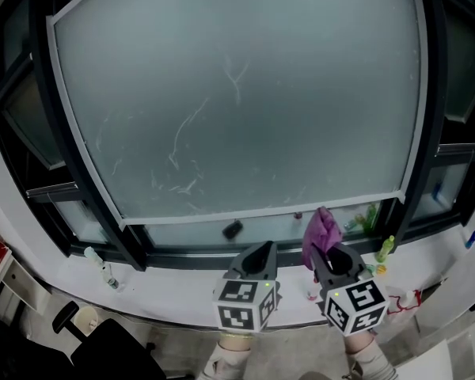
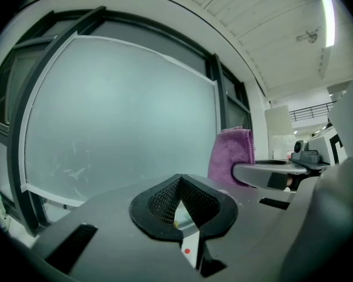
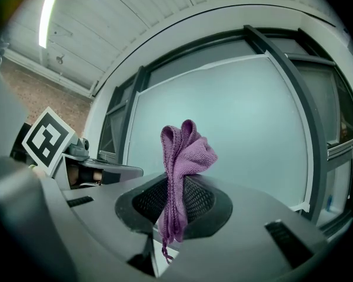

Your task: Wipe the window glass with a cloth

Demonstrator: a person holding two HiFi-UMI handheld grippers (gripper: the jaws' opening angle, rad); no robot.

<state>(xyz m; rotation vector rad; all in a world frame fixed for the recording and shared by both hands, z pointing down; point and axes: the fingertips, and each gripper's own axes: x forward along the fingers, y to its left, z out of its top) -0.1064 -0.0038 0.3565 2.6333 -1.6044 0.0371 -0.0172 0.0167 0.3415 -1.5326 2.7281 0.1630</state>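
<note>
the soft purple cloth (image 3: 185,151) is pinched in the right hand-held gripper (image 1: 336,264), just below the big frosted window glass (image 1: 237,93) and not touching it yet. the jaws squeeze the bottom of the cloth, so the bunched top sticks up, ready to rub the glass. white smeary marks (image 1: 182,145) on the glass look like the spots to clean. the left hand-held gripper (image 1: 257,261) hangs below the glass too, its jaws pressed together with nothing in them. small bottles (image 1: 386,248) stand on the white sill (image 1: 174,287) under the glass.
</note>
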